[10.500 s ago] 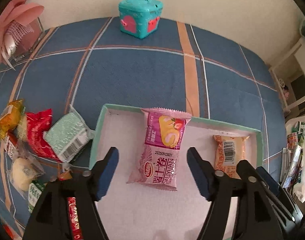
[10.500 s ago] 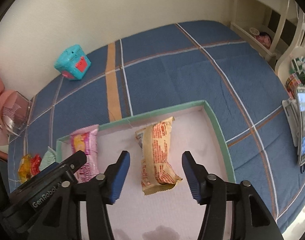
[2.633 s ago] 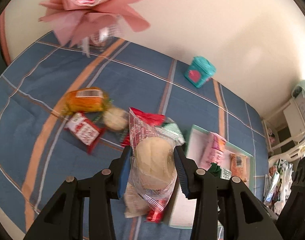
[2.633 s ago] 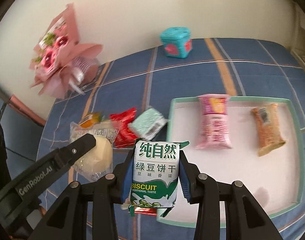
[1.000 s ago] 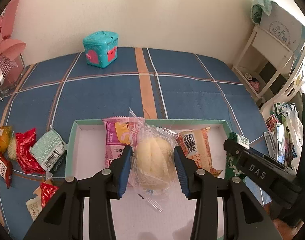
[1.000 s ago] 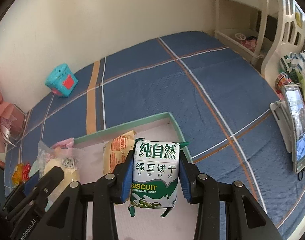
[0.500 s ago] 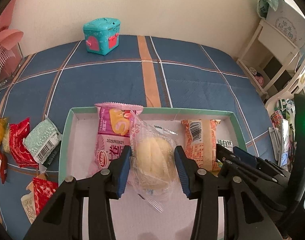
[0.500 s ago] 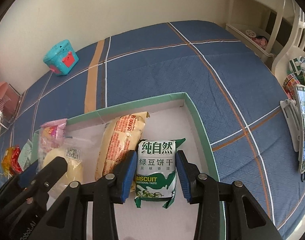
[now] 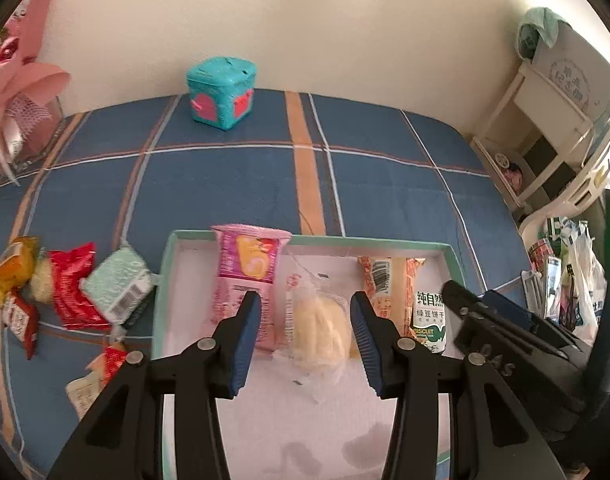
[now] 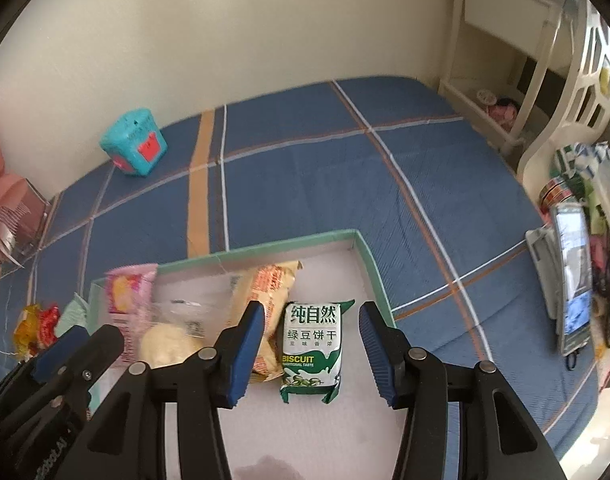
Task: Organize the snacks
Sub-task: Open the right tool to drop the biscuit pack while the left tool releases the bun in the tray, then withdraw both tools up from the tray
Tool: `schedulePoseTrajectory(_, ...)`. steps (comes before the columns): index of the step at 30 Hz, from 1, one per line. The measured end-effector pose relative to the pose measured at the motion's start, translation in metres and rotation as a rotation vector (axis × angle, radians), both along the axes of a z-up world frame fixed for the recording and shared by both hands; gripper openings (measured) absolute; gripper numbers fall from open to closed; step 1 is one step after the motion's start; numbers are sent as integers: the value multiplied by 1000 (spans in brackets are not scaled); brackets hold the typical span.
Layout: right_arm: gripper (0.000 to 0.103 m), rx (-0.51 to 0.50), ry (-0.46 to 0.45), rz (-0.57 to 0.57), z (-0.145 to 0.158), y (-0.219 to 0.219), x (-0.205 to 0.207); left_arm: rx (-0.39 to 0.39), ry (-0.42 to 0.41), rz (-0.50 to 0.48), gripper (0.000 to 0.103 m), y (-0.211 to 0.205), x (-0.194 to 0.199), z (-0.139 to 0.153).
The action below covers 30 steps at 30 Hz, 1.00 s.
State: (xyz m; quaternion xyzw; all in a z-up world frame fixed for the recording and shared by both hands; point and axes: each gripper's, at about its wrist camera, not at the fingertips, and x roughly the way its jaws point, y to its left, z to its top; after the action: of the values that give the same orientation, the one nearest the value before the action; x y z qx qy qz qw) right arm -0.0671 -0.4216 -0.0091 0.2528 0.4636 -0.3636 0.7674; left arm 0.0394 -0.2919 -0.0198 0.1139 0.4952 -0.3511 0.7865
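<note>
A green-rimmed tray (image 9: 369, 240) with a white floor lies on the blue plaid cloth. In it lie a pink roll pack (image 9: 247, 264), a clear-wrapped bun (image 9: 319, 326), an orange pack (image 9: 385, 280) and a green biscuit pack (image 9: 429, 316), side by side. My left gripper (image 9: 305, 304) hovers over the bun, and its pads stand clear of the wrapper on both sides. My right gripper (image 10: 311, 314) hangs above the biscuit pack (image 10: 311, 354); its jaws are opening and do not touch the pack, which lies flat on the tray floor by the right rim (image 10: 369, 264).
Several loose snack packs (image 9: 73, 288) are heaped on the cloth left of the tray. A teal box (image 9: 221, 94) stands by the back wall, and a pink bouquet (image 9: 17, 92) at the far left. White shelves (image 9: 545, 120) and a phone on a stand (image 10: 571, 276) are off the right edge.
Both grippers have let go: the bun and the biscuit pack now lie in the tray. Both pairs of pads have spread, and both grippers have lifted slightly.
</note>
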Motion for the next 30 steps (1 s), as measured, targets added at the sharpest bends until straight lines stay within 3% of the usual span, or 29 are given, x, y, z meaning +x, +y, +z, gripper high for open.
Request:
schedulePoseTrajectory(10, 53, -22, -3, 30, 36, 30, -1, 40, -35, 89, 52, 32, 11, 21)
schedulePoseTrajectory(25, 53, 57, 40, 52, 15, 50, -3, 94, 14, 170, 53, 79, 22, 4)
schedulePoseTrajectory(26, 55, 59, 44, 51, 13, 50, -2, 98, 15, 172, 59, 80, 23, 2)
schedulePoseTrajectory(27, 59, 60, 48, 51, 12, 50, -2, 101, 13, 177, 72, 81, 24, 2)
schedulePoseTrajectory(29, 75, 60, 58, 51, 9, 50, 0, 111, 0, 200, 85, 85, 26, 0)
schedulePoseTrajectory(30, 77, 60, 62, 54, 7, 51, 1, 116, -5, 209, 85, 86, 28, -1)
